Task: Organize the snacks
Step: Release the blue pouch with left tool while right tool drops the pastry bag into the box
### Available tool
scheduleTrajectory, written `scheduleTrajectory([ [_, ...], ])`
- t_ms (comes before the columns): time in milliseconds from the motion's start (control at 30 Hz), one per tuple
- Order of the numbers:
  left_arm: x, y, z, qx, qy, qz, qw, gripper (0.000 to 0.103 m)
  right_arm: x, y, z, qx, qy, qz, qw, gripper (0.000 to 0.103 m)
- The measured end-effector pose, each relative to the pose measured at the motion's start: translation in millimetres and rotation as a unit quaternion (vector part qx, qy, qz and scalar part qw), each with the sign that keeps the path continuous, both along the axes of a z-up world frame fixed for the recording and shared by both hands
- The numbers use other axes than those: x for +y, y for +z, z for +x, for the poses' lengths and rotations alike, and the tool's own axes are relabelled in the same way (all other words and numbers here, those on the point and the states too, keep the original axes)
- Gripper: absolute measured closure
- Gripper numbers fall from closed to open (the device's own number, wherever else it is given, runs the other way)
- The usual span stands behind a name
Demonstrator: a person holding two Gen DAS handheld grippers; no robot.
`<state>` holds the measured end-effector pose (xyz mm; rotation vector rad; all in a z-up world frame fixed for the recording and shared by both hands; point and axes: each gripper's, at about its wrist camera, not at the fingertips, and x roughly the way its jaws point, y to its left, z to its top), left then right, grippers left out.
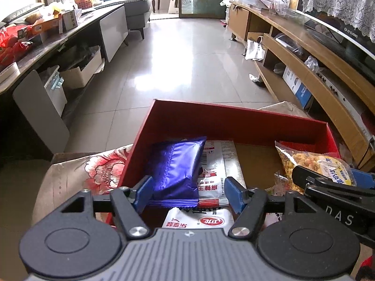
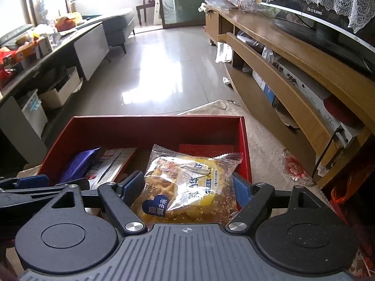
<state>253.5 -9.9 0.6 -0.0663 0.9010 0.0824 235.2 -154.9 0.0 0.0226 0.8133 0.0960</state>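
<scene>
A red open box (image 1: 225, 119) (image 2: 150, 126) stands on a floral cloth. In it lie a purple snack packet (image 1: 178, 164) (image 2: 78, 164), a white and red packet (image 1: 218, 164) (image 2: 110, 164) and another white packet (image 1: 199, 220). My left gripper (image 1: 187, 190) is open, its blue pads either side of the purple packet's near end, over the box. My right gripper (image 2: 187, 185) has its pads against both sides of a clear packet of golden pastry (image 2: 187, 187) (image 1: 314, 166), held over the box's right part.
A wooden TV cabinet (image 2: 293, 53) with a television runs along the right. A long cluttered table (image 1: 46, 39) and storage boxes stand on the left. Shiny tiled floor (image 1: 187, 58) lies beyond the box. The floral cloth (image 1: 98, 166) covers the surface under the box.
</scene>
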Motion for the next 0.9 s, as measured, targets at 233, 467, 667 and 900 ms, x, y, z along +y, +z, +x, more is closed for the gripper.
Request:
scheduleTrajectory([
  [233,3,9,-7,-0.008,-0.005,-0.010,0.9999,0.033,-3,3,-2,-0.005,0.000,-0.004,1.000,0.017],
  [467,11,11,-9,-0.005,-0.001,-0.026,0.9997,0.032,-4,5,0,-0.009,-0.001,0.007,1.000,0.015],
  [667,18,11,-9,-0.003,0.004,-0.027,0.9996,0.032,-1,4,3,-0.009,0.007,0.011,1.000,0.012],
  [900,27,13,-13,-0.004,0.009,-0.031,0.9995,0.032,4,6,2,-0.004,0.020,0.008,1.000,0.006],
])
